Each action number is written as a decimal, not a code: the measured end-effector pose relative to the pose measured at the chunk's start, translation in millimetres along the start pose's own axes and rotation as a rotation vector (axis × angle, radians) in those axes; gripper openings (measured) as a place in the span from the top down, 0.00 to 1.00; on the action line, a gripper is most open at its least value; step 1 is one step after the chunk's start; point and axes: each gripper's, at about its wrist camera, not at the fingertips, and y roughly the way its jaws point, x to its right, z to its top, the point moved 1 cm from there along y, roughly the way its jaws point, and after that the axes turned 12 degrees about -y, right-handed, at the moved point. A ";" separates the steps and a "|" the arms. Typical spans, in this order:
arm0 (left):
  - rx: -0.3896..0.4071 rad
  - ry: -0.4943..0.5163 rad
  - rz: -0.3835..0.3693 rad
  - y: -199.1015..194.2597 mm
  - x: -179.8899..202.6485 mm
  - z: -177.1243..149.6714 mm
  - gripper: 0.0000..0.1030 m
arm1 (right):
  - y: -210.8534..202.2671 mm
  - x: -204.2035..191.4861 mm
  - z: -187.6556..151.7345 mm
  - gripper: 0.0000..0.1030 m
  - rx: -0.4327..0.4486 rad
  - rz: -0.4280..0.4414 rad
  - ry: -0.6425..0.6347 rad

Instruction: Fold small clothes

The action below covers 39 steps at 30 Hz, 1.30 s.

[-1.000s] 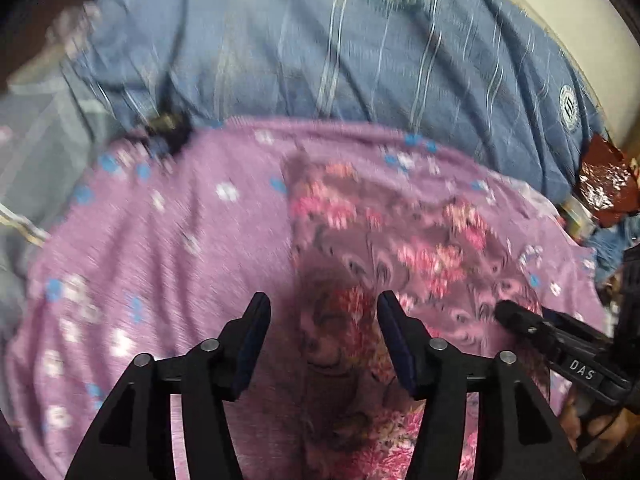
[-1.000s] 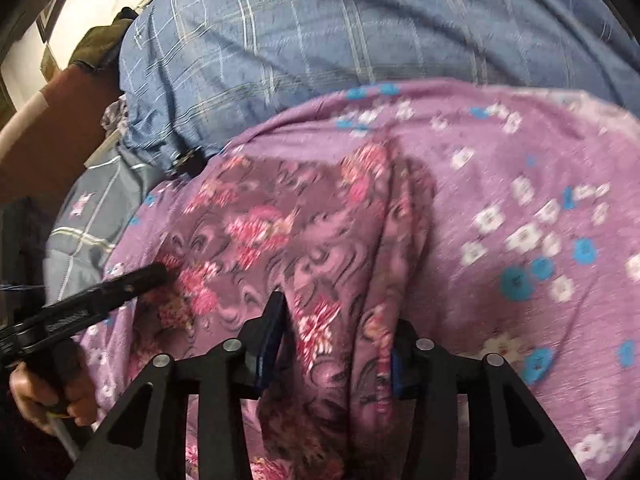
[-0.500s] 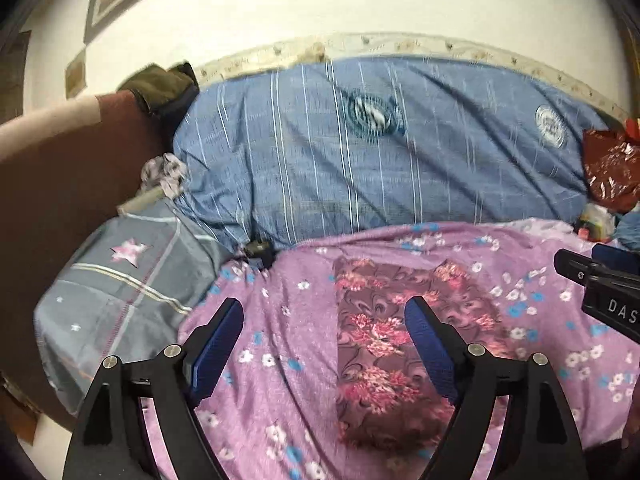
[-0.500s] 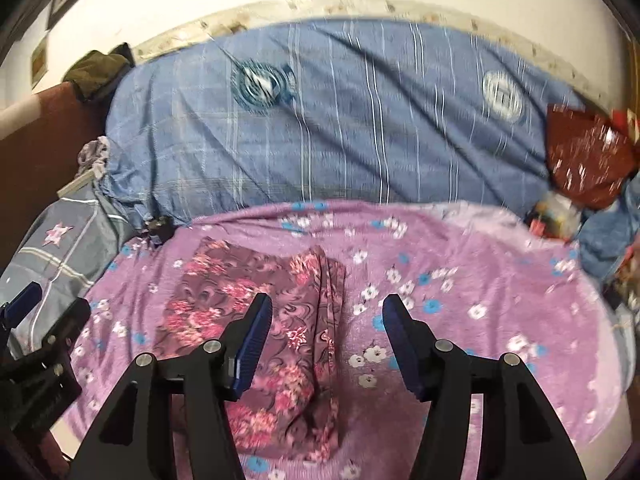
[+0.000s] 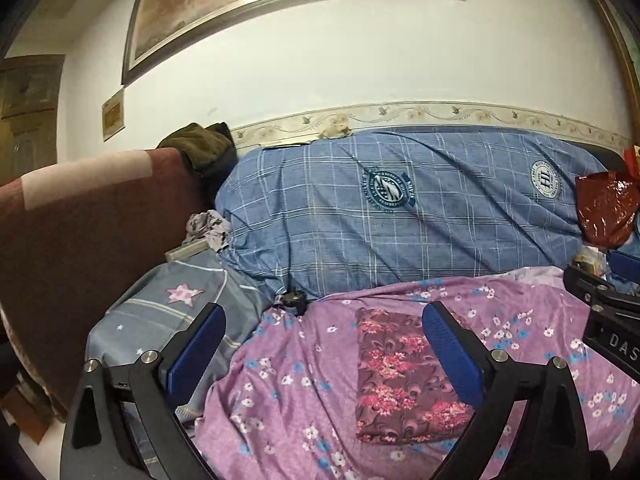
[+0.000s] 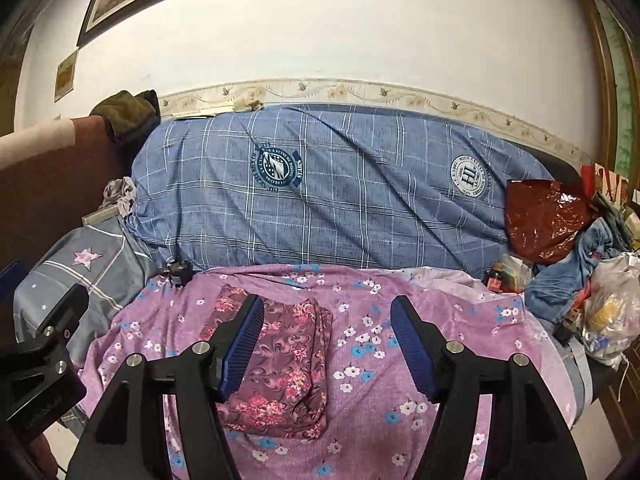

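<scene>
Lying flat on the purple flowered sheet (image 6: 400,360), the folded maroon floral garment (image 6: 280,364) rests as a neat rectangle, its long sides running from near to far. Both grippers hang above the sheet, clear of the cloth. The left gripper (image 5: 324,356) has its jaws opening, already wide, with nothing between the blue pads (image 5: 452,356); in its view the garment sits to the right of centre, partly behind the right finger. The right gripper (image 6: 326,346) likewise has its jaws opening wide and holds nothing; its left blue pad overlaps the garment in the view without touching it. At the far side a blue checked cover (image 6: 340,192) with round crests drapes a long bulk against the wall. A grey star-print pillow (image 5: 168,312) lies at the left, beside a small black object (image 6: 179,270) at the sheet's far left corner. A red shiny bag (image 6: 544,220) and other bags crowd the right end.
</scene>
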 end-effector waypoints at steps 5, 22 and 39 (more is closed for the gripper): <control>-0.021 0.009 0.025 -1.4 -1.0 -9.4 0.02 | -11.9 -6.6 -6.7 0.34 -0.003 0.003 -0.005; -0.128 -0.021 0.010 47.0 -13.5 -4.8 0.02 | 14.7 -5.7 -30.2 0.34 -0.113 0.132 0.101; -0.193 -0.024 -0.014 79.8 3.3 -20.0 0.02 | 44.5 -3.5 -54.0 0.34 -0.197 0.151 0.144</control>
